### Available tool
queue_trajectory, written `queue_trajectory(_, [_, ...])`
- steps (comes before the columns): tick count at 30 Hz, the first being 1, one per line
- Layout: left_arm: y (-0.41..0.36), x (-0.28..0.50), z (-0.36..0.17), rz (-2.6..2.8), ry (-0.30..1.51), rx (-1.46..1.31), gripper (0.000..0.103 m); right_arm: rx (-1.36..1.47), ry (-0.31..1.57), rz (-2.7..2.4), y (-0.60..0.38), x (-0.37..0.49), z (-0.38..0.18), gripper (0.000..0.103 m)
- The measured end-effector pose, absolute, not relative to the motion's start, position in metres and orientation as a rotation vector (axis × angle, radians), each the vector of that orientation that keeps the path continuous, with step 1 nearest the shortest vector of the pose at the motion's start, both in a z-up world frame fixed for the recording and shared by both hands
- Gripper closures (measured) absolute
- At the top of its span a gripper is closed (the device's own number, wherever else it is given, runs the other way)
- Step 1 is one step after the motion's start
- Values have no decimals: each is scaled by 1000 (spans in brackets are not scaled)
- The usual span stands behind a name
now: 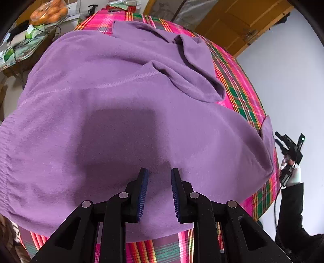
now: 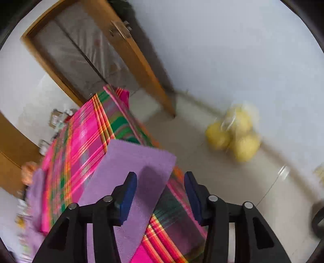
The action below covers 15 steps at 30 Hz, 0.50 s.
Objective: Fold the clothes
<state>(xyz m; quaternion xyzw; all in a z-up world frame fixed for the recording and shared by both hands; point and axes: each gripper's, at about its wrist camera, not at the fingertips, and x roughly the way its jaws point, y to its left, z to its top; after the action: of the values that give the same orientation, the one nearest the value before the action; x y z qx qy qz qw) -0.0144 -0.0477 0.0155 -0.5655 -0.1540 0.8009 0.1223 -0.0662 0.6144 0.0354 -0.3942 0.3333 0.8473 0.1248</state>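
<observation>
A purple fleece hoodie lies spread over a table with a pink plaid cloth. Its hood lies bunched at the far right. My left gripper is open just above the hoodie's body near the front edge, holding nothing. My right gripper shows off the table's right edge, held in a hand. In the right wrist view my right gripper is open and empty, with a purple sleeve end lying over the table edge under its left finger. The right wrist view is blurred.
A side table with a bag of oranges stands at the far left. A wooden door and a white wall are behind the table. A bag of yellow fruit sits on the floor by the wall.
</observation>
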Motion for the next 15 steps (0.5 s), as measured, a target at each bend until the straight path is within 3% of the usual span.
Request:
queue_trajectory(4, [-49, -13, 16, 2348, -455, -1652, 80, -1165, 1134, 2486, 621, -82, 20, 54])
queue_trajectory(7, [-51, -13, 16, 2358, -471, -1657, 80, -1122, 1140, 2499, 618, -87, 25, 80])
queue_trajectory(8, [-51, -13, 15, 2359, -477, -1658, 80, -1098, 1107, 2498, 616, -85, 29, 100])
queue_trajectory(15, [-45, -13, 15, 2347, -472, -1655, 80, -867, 1020, 2539, 627, -33, 92, 100])
